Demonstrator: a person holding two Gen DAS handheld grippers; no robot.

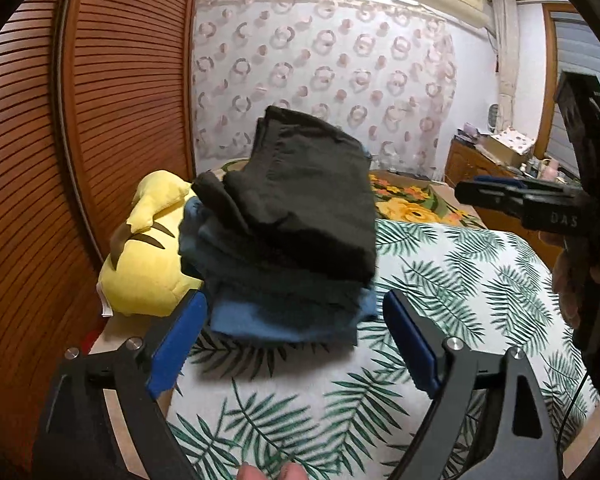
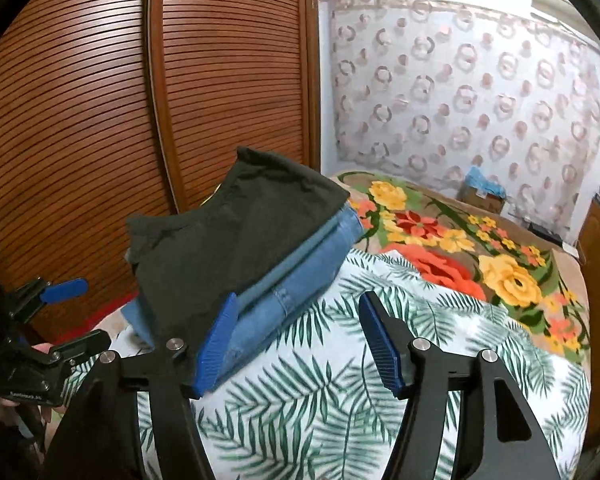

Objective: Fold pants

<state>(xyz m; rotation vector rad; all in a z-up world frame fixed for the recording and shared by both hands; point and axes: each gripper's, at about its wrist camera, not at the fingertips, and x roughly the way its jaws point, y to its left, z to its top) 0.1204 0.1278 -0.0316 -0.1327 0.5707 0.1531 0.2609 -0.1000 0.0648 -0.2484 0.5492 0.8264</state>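
Note:
A stack of folded pants lies on the bed, with black pants (image 1: 300, 196) on top and blue jeans (image 1: 276, 320) under them. In the right wrist view the black pants (image 2: 228, 240) lie over the jeans (image 2: 300, 276) too. My left gripper (image 1: 292, 332) is open and empty, just in front of the stack. My right gripper (image 2: 296, 340) is open and empty, its left pad (image 2: 216, 344) at the stack's near edge. The right gripper also shows in the left wrist view (image 1: 520, 196), and the left gripper shows in the right wrist view (image 2: 66, 312).
The bed has a leaf-print sheet (image 1: 460, 280) and a floral blanket (image 2: 480, 256) behind it. A yellow plush toy (image 1: 148, 248) lies left of the stack. A slatted wooden wardrobe (image 2: 140, 120) stands at the left. A wooden cabinet (image 1: 480, 164) with clutter stands at the far right.

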